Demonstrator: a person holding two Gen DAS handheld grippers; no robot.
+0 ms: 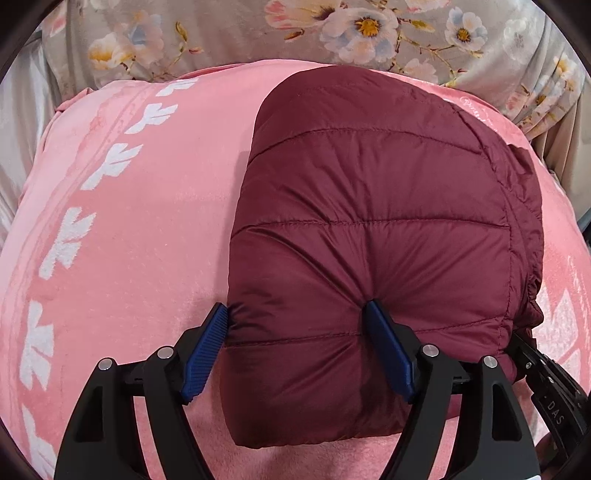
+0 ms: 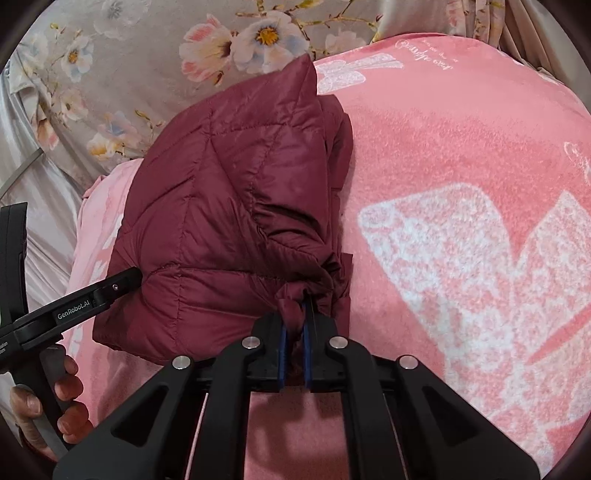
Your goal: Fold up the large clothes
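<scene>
A maroon quilted puffer jacket (image 1: 369, 221) lies folded into a thick bundle on a pink blanket (image 1: 129, 240). My left gripper (image 1: 295, 314) straddles the bundle's near left corner, its blue pads pressed into the padding on both sides. In the right wrist view the jacket (image 2: 229, 206) sits left of centre. My right gripper (image 2: 294, 325) is shut on a bunched fold of the jacket's near right edge. The left gripper's finger (image 2: 92, 295) touches the jacket's left side, held by a hand (image 2: 62, 398).
The pink blanket (image 2: 461, 221) with white patterns covers the surface. A grey floral sheet (image 1: 332, 29) lies beyond it, also in the right wrist view (image 2: 129, 66). Pale fabric hangs at the far left (image 2: 44, 229).
</scene>
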